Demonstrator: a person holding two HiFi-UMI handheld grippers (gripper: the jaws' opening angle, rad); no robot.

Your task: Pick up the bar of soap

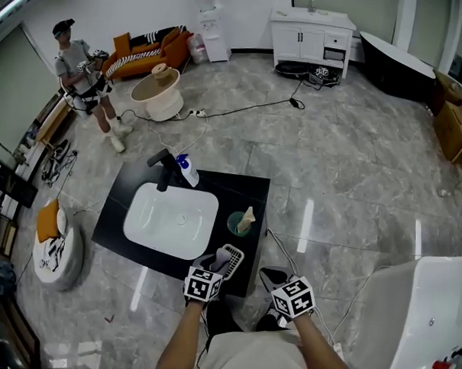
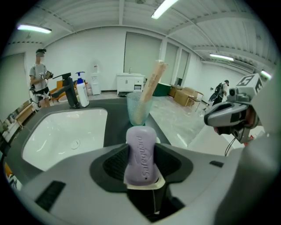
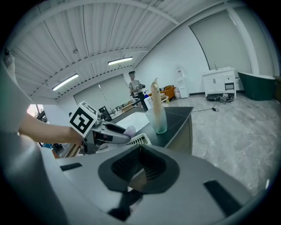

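A lilac bar of soap (image 2: 140, 158) stands on end between the ribbed pads of my left gripper (image 2: 141, 147), which is shut on it. In the head view the left gripper (image 1: 218, 263) hangs just above a white slotted soap dish (image 1: 232, 256) at the front edge of the black counter (image 1: 246, 184). The right gripper view shows the soap (image 3: 130, 130) lifted over that dish (image 3: 139, 139). My right gripper (image 3: 140, 151) sits to the right, off the counter's front corner (image 1: 270, 276). Its pads meet, with nothing between them.
On the counter are a white sink (image 1: 149, 214), a black faucet (image 1: 164, 169), a pump bottle (image 1: 187, 170) and a green cup (image 1: 240, 223) holding a pale tube. A white tub (image 1: 424, 318) stands at the right. Another person (image 1: 83, 74) stands far left.
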